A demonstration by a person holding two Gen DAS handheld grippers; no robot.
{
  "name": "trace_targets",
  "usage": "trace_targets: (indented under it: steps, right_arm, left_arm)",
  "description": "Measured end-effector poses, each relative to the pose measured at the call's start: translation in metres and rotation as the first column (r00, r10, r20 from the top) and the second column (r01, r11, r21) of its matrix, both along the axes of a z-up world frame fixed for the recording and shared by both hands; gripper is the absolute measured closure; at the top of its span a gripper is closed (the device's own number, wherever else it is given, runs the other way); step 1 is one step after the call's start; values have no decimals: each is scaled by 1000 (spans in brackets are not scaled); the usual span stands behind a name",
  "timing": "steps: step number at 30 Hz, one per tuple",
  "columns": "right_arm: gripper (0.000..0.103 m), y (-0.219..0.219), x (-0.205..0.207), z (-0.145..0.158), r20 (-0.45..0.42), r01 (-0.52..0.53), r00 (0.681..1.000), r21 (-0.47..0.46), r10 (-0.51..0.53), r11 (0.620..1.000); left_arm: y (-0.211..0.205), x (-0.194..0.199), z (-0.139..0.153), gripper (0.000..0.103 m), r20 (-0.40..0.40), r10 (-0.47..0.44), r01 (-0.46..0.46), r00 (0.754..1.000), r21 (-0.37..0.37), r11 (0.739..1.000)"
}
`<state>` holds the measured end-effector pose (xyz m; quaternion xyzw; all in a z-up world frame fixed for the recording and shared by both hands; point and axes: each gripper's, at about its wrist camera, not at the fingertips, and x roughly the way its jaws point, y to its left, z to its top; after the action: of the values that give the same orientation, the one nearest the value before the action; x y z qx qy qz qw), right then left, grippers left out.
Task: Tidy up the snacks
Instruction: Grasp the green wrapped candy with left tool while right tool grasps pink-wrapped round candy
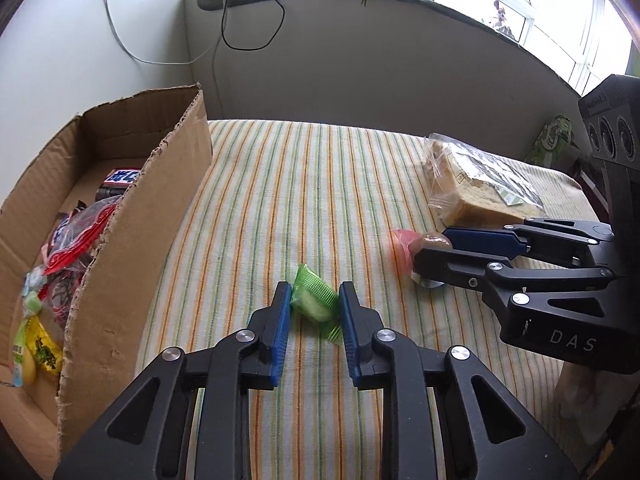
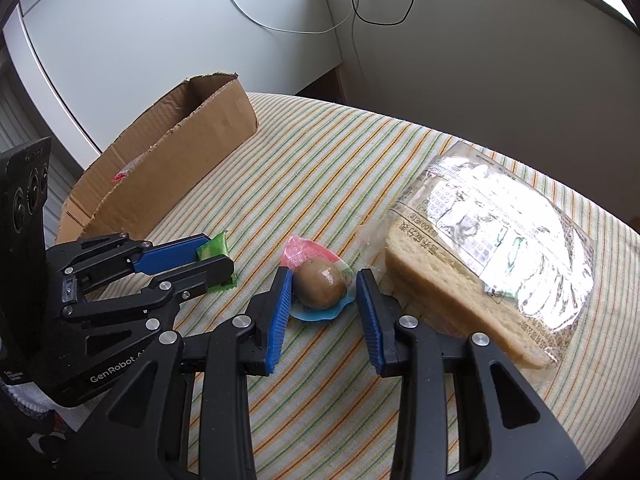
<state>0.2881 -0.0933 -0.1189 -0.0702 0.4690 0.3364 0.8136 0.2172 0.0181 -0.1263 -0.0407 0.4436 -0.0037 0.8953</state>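
A small green-wrapped snack lies on the striped cloth between the blue pads of my left gripper; the pads touch its sides. It also shows in the right wrist view. A brown egg in a pink and blue wrapper lies between the jaws of my right gripper, which stand apart with a gap on the right side. In the left wrist view the egg sits at the right gripper's tips. A cardboard box at the left holds several snack packs.
A clear bag of sliced bread lies right of the egg, close to my right gripper. The box wall stands along the table's left side. A wall and window ledge with cables and plants run behind the table.
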Motion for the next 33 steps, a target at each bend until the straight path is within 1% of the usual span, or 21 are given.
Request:
trace_targets:
  steps: [4, 5, 6, 9, 12, 15, 17, 18, 19, 20, 23, 28, 33]
  right_arm:
    - [70, -4, -4, 1, 3, 8, 1000, 3, -8, 1000]
    - [70, -5, -4, 1, 3, 10, 1000, 5, -10, 1000]
    - [70, -5, -5, 1, 3, 13, 1000, 5, -13, 1000]
    - [70, -6, -7, 2, 6, 17, 1000, 1, -17, 1000]
    - [70, -2, -10, 1, 8, 12, 1000, -18, -12, 1000]
    - [70, 2, -13, 1, 17, 11, 1000, -29, -10, 1000]
    - [70, 3, -13, 1, 20, 12, 1000, -28, -12, 1000]
    - [70, 2, -13, 2, 22, 14, 1000, -28, -14, 1000]
    - [70, 1, -13, 2, 23, 17, 1000, -26, -16, 1000]
    - [70, 0, -13, 3, 24, 18, 1000, -25, -17, 1000]
    - [70, -4, -12, 3, 27, 23, 999, -28, -22, 999]
    - [70, -11, -12, 2, 17, 35, 999, -13, -34, 999]
    - [70, -12, -17, 11, 31, 40, 999, 1, -40, 999]
  left_arm:
    - [-1, -10, 2, 84, 12, -13, 13, 1000, 3, 1000]
    - [0, -13, 3, 86, 15, -12, 12, 1000, -1, 1000]
    - [1, -14, 5, 90, 19, -8, 9, 1000, -9, 1000]
    - [4, -20, 9, 93, 29, -13, 14, 999, -20, 1000]
    - [-2, -21, 7, 93, 32, -38, 38, 999, 8, 999]
    - [-3, -18, 7, 92, 38, -34, 34, 999, 7, 999]
    - [-7, -16, 5, 91, 33, -48, 48, 998, -1, 999]
    - [-12, -15, 4, 93, 33, -57, 57, 998, -1, 998]
    - [-16, -14, 3, 97, 23, -82, 82, 996, -10, 997]
    - [-21, -16, 2, 99, 21, -102, 102, 995, -8, 995]
    - [-31, -20, 4, 99, 34, -133, 132, 991, 25, 991]
    - [-15, -19, 6, 99, 37, -85, 86, 996, -30, 996]
    - [-11, -27, 17, 99, 65, -66, 69, 996, -48, 996]
